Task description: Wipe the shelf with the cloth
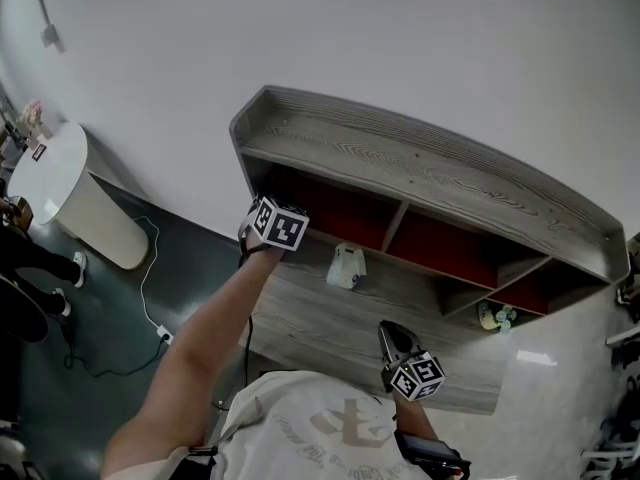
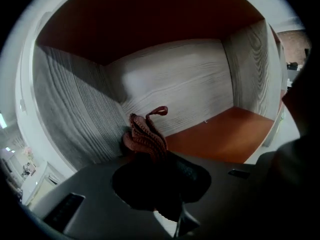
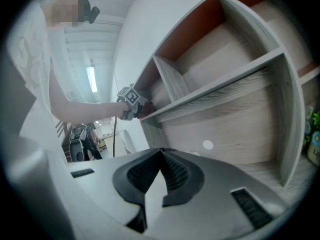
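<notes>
- my left gripper (image 1: 264, 220) reached into the mouth of the shelf's (image 1: 430, 173) left-hand compartment, just under the left end of the top board.
- its fingers were clamped on a reddish-brown cloth (image 2: 146, 135), which bunched up in ribbed folds out of the jaws, with one thin loop curling above.
- in the left gripper view the cloth sat low in the compartment, by the corner where two grey wood-grain inner walls (image 2: 75, 109) met; i could not tell whether it touched the wood.
- the compartment showed red-orange panels at the top and at the lower right of that view.
- my right gripper (image 1: 392, 336) hung low over the front part of the shelf's wide lower board, well apart from the left one.
- its fingers were closed tip to tip, with nothing between the ribbed pads (image 3: 175, 171).
- the right gripper view looked up along the shelf and caught my left gripper at the end of my bare arm, at the edge of the upper board.
- a small white object (image 1: 346, 266) stood on the lower board near its back edge, below the divider between the two red-backed compartments.
- a small green and yellow item (image 1: 495, 316) sat at the right end of that board.
- a white cylindrical bin (image 1: 62, 193) stood on the dark floor left of the shelf, with a white cable (image 1: 148, 303) trailing beside it.
</notes>
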